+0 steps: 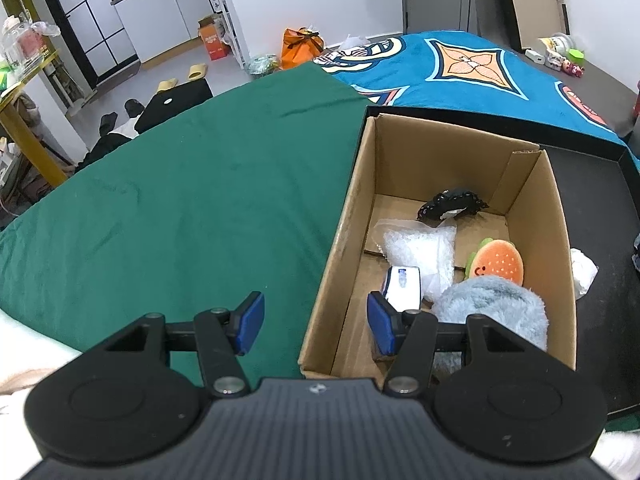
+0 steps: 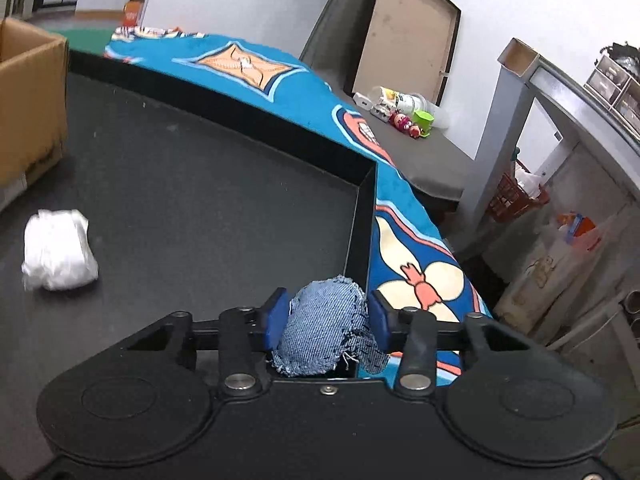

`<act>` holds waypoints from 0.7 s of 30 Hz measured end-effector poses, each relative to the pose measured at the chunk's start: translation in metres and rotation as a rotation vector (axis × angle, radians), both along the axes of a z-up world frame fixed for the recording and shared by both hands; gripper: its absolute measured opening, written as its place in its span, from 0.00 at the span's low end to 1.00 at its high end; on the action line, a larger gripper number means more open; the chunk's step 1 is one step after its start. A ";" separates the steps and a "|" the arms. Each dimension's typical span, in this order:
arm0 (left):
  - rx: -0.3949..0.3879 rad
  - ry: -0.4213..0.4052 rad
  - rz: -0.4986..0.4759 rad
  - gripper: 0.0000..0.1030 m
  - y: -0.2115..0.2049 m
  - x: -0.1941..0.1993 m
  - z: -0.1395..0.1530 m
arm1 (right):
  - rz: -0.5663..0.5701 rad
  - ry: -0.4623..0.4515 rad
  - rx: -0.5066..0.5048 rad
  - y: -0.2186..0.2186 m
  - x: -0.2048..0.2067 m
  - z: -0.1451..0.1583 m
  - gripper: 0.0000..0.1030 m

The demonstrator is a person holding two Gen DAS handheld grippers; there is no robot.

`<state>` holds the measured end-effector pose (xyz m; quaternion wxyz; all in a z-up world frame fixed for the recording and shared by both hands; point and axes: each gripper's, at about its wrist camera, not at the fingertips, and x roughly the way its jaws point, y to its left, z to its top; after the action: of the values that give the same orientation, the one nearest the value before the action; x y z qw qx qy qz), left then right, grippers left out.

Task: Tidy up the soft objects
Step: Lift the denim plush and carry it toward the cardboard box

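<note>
Denim (image 2: 324, 332) clamped in right gripper (image 2: 326, 320), frayed edge loose, grip possibly shallow: may slip before box (image 2: 28, 92) at 10 o'clock. Left gripper (image 1: 316, 326) apart, straddling box wall; could snag.

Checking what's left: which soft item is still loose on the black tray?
The crumpled white bundle, lying alone on the black tray; the others sit in the cardboard box or the right gripper.

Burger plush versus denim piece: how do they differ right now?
The burger plush lies loose inside the cardboard box; the denim piece is clamped in the right gripper by the black tray's corner. The plush is orange and smooth with a printed face; the denim is blue, with frayed edges. Both are soft fabric items.
</note>
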<state>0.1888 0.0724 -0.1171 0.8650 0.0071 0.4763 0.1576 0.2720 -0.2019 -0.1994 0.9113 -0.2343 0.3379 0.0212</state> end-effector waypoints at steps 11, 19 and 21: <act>-0.023 -0.030 0.012 0.54 0.004 -0.006 0.005 | -0.005 0.030 0.015 -0.007 -0.011 0.008 0.31; -0.036 -0.033 0.027 0.54 0.008 -0.007 0.005 | -0.030 0.040 0.075 -0.013 -0.018 0.019 0.30; -0.039 -0.035 0.032 0.54 0.009 -0.007 0.005 | -0.035 0.042 0.096 -0.014 -0.019 0.024 0.30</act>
<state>0.1819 0.0819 -0.1122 0.8705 -0.0200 0.4641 0.1624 0.2530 -0.2162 -0.1755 0.9145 -0.1839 0.3594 0.0262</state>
